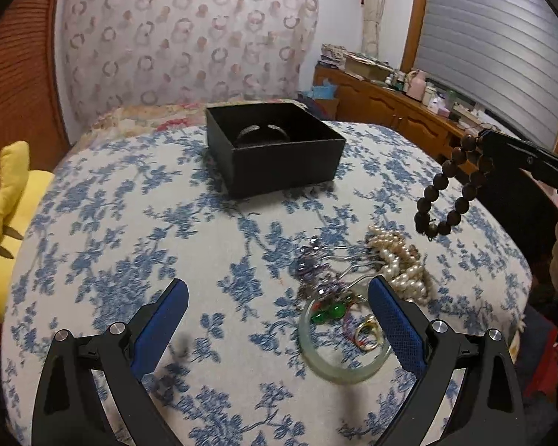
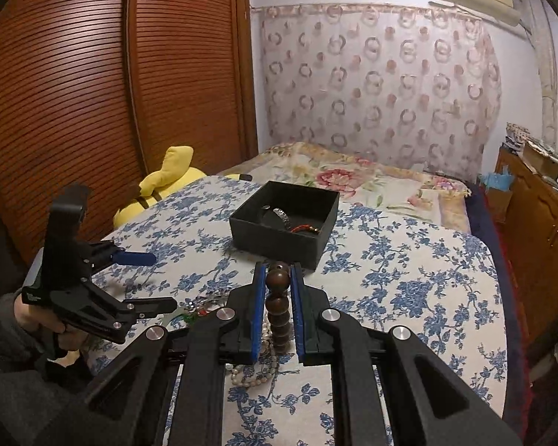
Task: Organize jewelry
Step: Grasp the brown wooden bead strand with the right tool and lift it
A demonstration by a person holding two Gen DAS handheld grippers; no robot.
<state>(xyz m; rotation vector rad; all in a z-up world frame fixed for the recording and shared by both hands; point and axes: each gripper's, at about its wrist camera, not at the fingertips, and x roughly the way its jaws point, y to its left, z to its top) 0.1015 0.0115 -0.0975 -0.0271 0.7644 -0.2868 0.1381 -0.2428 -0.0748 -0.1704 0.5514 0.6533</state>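
Right claw (image 2: 278,278) pinching wooden bead bracelet (image 1: 451,186) aloft beside jewelry pile (image 1: 357,290) on bed; carry level over black box (image 2: 284,223), likely release low; left claw (image 1: 279,319) spread, idle.

Black box (image 1: 275,148); blue-floral white bedspread (image 1: 130,223); dark brown bead bracelet (image 1: 452,186); pale green bangle (image 1: 342,366).
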